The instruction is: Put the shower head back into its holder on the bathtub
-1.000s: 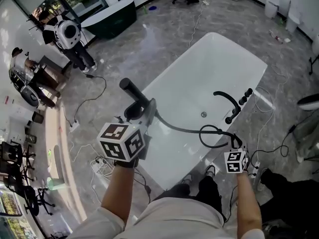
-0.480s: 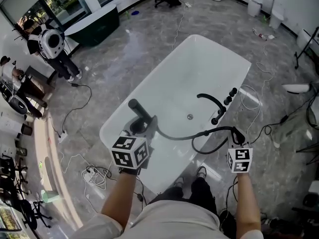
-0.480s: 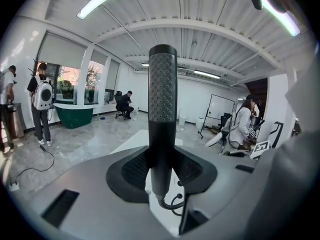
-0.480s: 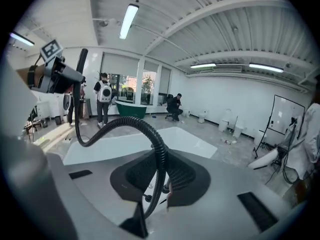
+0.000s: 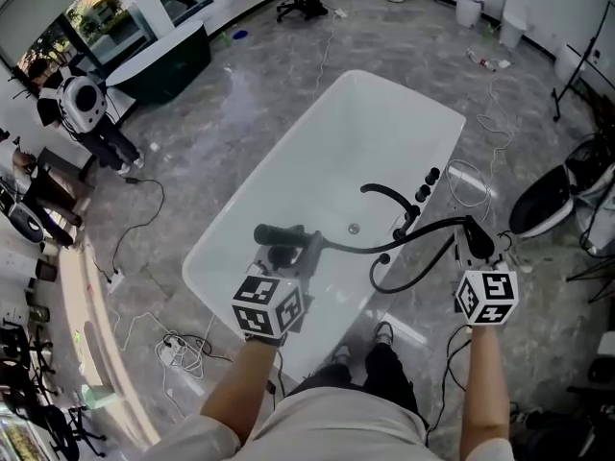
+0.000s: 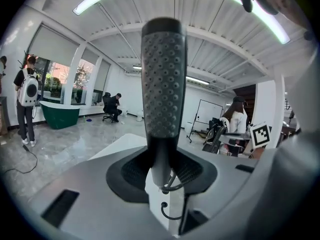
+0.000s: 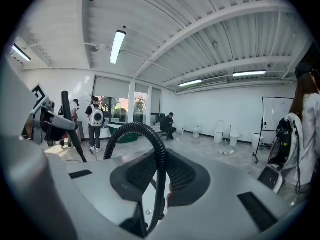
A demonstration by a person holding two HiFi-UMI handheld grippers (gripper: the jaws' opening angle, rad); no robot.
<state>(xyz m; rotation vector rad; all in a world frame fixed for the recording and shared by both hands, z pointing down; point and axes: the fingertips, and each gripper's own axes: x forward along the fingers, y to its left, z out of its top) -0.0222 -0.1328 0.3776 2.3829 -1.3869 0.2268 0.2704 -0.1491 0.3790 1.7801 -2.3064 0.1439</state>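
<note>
Clamping the rigid black shower head [image 5: 279,235] at its handle over the white bathtub [image 5: 365,142], the left hand-held gripper [image 5: 302,255] seems secure; the right hand-held gripper [image 5: 478,250] pinches the probably springy black ribbed hose [image 5: 423,230].

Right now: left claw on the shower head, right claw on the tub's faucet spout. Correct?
Not quite. The right claw is shut on the black hose instead; the right gripper view shows the hose running between its jaws. The left claw does grip the shower head.
</note>
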